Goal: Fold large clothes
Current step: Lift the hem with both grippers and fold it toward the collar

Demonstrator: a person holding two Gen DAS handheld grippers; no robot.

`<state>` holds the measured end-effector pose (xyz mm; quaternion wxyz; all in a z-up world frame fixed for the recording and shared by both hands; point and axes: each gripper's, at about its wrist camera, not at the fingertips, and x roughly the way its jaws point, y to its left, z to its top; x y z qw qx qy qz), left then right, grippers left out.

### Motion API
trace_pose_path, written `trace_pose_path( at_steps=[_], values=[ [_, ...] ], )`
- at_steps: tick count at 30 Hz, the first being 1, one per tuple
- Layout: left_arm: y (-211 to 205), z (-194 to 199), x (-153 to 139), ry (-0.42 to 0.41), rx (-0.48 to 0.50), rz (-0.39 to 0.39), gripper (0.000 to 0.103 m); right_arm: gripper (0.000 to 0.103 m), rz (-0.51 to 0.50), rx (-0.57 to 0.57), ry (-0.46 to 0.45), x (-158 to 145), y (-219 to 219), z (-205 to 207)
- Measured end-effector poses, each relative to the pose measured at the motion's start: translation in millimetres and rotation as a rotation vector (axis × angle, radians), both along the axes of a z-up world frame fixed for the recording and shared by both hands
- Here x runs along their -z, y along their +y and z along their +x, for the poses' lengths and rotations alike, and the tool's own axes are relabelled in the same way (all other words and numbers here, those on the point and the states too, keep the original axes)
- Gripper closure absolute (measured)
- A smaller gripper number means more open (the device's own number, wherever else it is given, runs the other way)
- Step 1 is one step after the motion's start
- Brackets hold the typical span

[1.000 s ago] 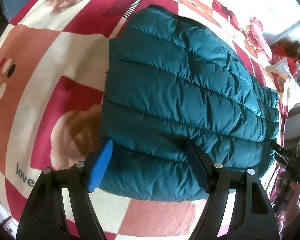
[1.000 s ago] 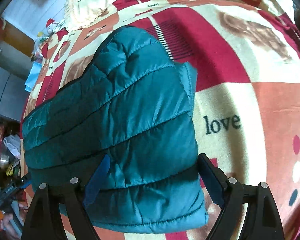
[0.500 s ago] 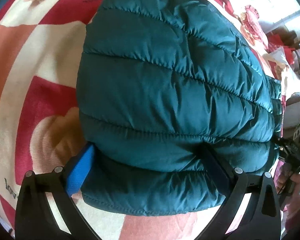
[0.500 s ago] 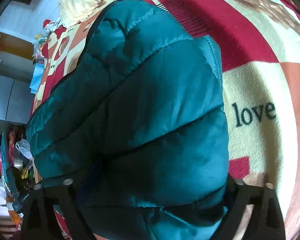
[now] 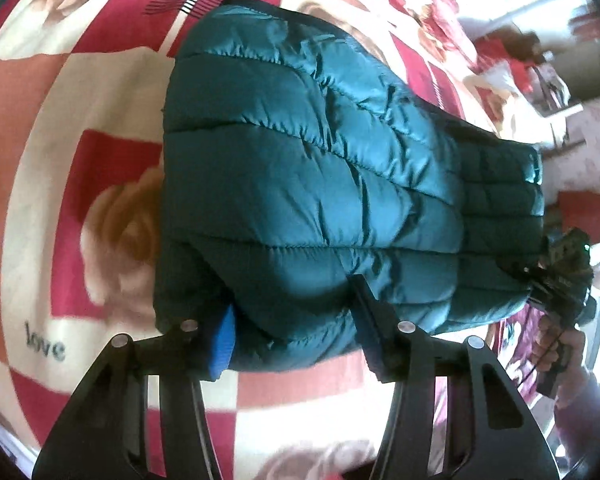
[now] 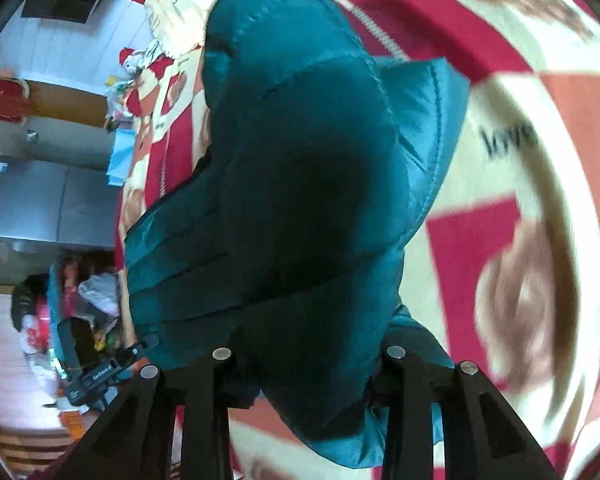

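Observation:
A teal quilted puffer jacket [image 5: 300,184] lies folded on a red, cream and orange patterned blanket [image 5: 60,92]. My left gripper [image 5: 296,332] has closed in on the jacket's near edge, the padded fabric pinched between its blue pads. In the right wrist view the jacket [image 6: 292,200] bulges up, lifted off the blanket [image 6: 540,208]. My right gripper [image 6: 308,364] is shut on the jacket's other near corner; its fingertips are buried in the fabric. The other gripper shows at the jacket's far right in the left wrist view [image 5: 560,280].
The blanket covers a bed. Cluttered furniture and bags [image 6: 80,308] stand beyond its edge in the right wrist view. Pillows and red fabric [image 5: 480,52] lie at the far end in the left wrist view.
Both grippers pushed onto the jacket's near edge with jaws wide, then closed on it. The right end of the jacket now rises off the blanket.

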<state>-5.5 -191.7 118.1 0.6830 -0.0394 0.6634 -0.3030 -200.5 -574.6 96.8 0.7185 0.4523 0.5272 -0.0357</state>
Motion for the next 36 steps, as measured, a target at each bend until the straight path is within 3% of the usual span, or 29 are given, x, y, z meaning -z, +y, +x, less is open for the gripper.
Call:
trace_pose_path(
  at_steps=[4, 9, 10, 11, 13, 18, 23, 25, 31, 34, 36],
  values=[
    [8.8, -7.0, -2.2, 0.015, 0.004, 0.008, 0.052, 0.068, 0.101, 0.062, 0.018, 8.2, 4.2, -32.4],
    [-3.2, 0.8, 15.1, -0.057, -0.023, 0.074, 0.051, 0.069, 0.036, 0.139, 0.052, 32.1, -12.0, -47.0],
    [-6.4, 2.7, 20.5, -0.065, -0.030, 0.090, 0.051, 0.064, -0.003, 0.143, 0.088, 42.5, -16.5, -45.4],
    [-9.1, 5.6, 25.8, -0.070, -0.038, 0.114, 0.050, 0.050, -0.019, 0.151, 0.120, 49.3, -19.3, -44.5],
    [-19.6, 11.5, 32.2, -0.077, -0.045, 0.153, 0.047, 0.034, -0.062, 0.181, 0.171, 56.6, -25.8, -40.5],
    [-15.2, 13.9, 20.2, -0.080, -0.069, 0.191, 0.046, 0.034, -0.250, 0.201, 0.156, 9.1, -26.3, -41.8],
    [-1.1, 5.5, -16.0, -0.171, -0.101, 0.187, 0.045, 0.034, -0.425, 0.170, 0.064, -48.3, -10.5, -45.3],
    [5.7, 4.2, -23.8, -0.212, -0.108, 0.178, 0.043, 0.034, -0.461, 0.121, 0.059, -53.9, -0.8, -36.2],
    [0.9, 27.0, 6.7, -0.086, -0.125, 0.074, 0.042, 0.034, -0.369, 0.166, 0.082, -22.9, 8.0, -20.7],
    [6.6, 34.0, 27.1, -0.034, -0.181, 0.056, 0.026, 0.031, -0.370, 0.110, 0.132, 3.5, 14.7, -10.0],
    [8.4, 36.1, 38.5, -0.008, -0.206, 0.046, 0.026, 0.031, -0.382, 0.076, 0.161, 14.7, 13.3, -8.6]
  ],
)
